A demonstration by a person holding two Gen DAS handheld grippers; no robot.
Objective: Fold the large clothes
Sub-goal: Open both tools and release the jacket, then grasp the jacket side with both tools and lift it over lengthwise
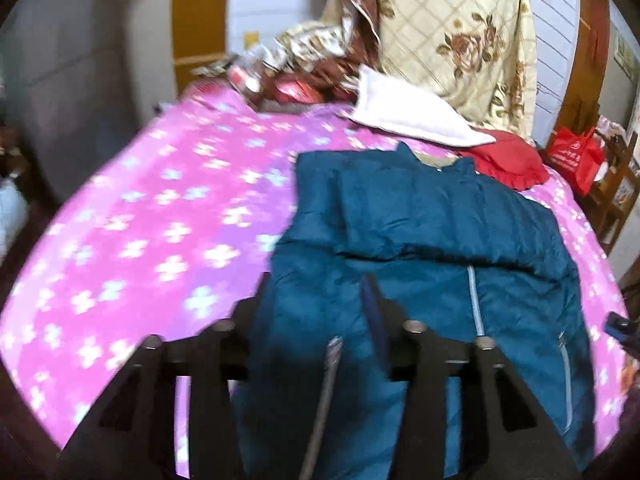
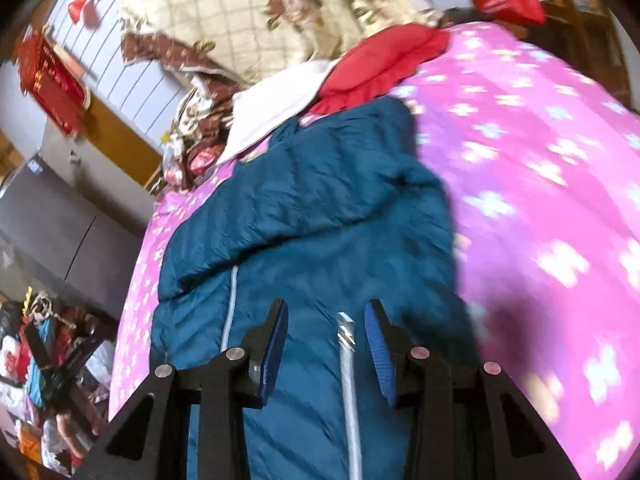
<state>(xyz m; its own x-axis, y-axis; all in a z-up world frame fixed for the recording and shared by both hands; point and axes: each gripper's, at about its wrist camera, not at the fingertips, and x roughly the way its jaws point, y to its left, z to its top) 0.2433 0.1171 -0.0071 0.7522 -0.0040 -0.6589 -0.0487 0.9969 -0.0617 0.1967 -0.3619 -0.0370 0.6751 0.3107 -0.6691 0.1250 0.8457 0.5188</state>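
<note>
A pink flowered sheet (image 1: 152, 216) covers the bed, bare on its left half in the left wrist view. To the right of that lies the jacket (image 1: 432, 232), teal and puffy, spread on the sheet with its collar toward the far end of the bed and one part folded across its chest. A pale zip (image 1: 476, 304) runs down its front. Beyond the collar sit a white cloth (image 1: 404, 112), a red cloth (image 1: 508, 160) just right of it, and a floral quilt (image 1: 460, 36) heaped against the wall. A red bag (image 1: 576, 156) stands off the bed's right edge.

The left tongs (image 1: 316, 312) hang over the jacket's lower part, blurred; their jaws stand spread, with teal cloth showing between them but nothing pinched.

In the right wrist view the right tongs (image 2: 326, 320) also hover above the jacket (image 2: 320, 208), blue pads (image 2: 378, 344) apart and gripping nothing, the sheet (image 2: 540, 184) to their right.
</note>
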